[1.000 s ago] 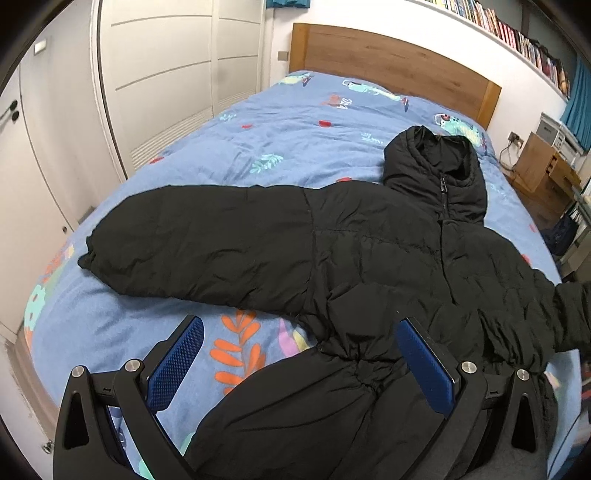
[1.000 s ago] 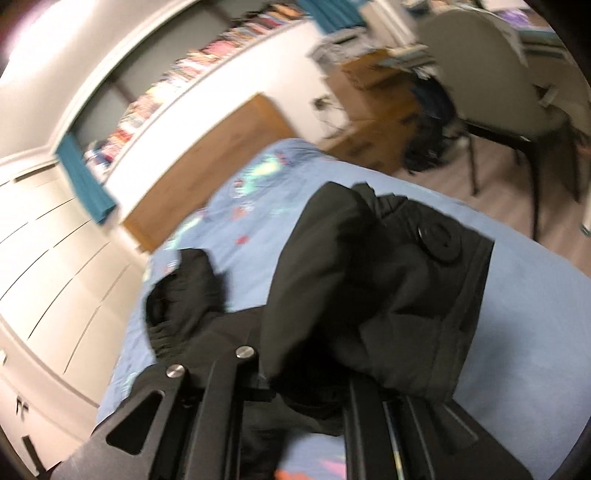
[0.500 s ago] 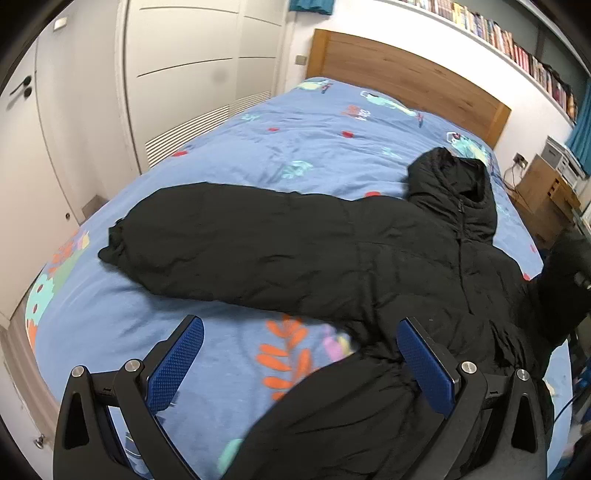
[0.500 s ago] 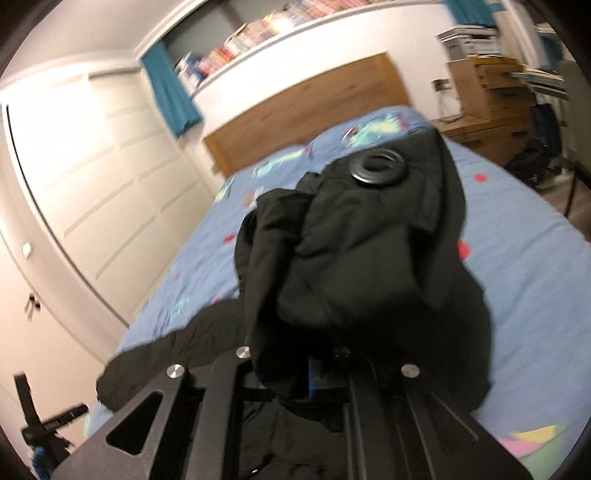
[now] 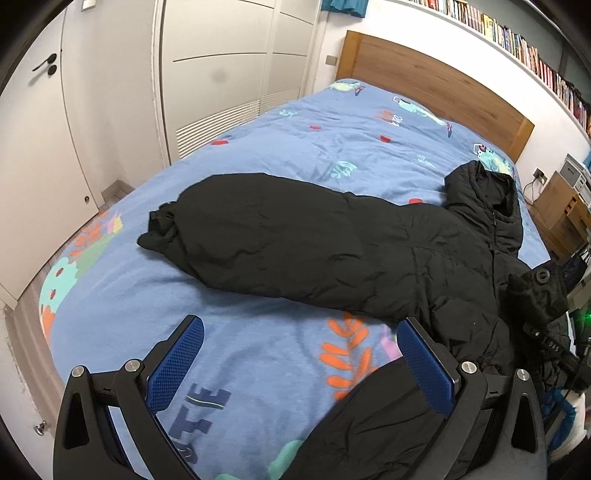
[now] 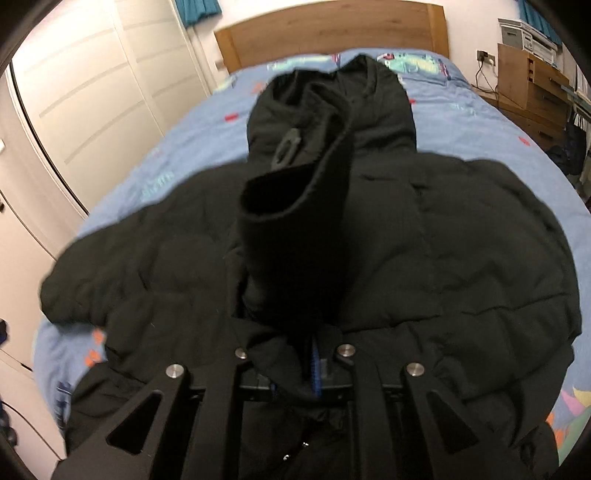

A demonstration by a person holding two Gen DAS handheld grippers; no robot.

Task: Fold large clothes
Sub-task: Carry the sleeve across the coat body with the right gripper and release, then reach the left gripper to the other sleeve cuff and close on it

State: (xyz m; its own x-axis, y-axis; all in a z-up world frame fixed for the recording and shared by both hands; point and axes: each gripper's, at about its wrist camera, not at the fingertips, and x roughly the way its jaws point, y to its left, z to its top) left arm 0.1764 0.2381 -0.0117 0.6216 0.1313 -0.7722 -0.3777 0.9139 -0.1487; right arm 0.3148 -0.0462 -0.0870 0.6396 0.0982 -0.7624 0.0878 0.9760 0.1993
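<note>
We see a bed in a blue patterned cover (image 5: 295, 155) against a wooden headboard (image 5: 436, 88), white wardrobe doors (image 5: 218, 62) alongside, a long bookshelf (image 5: 517, 48) high on the wall, and what may be a wooden desk (image 6: 532, 88).

Even, soft indoor light; the left view is sharp, the right view motion-blurred; fisheye bending and dark corners in both.

Both wrist views look steeply down over the bed (image 5: 280, 155) toward the headboard (image 6: 332, 33), sharing the black jacket (image 5: 332, 251) (right view much nearer).
</note>
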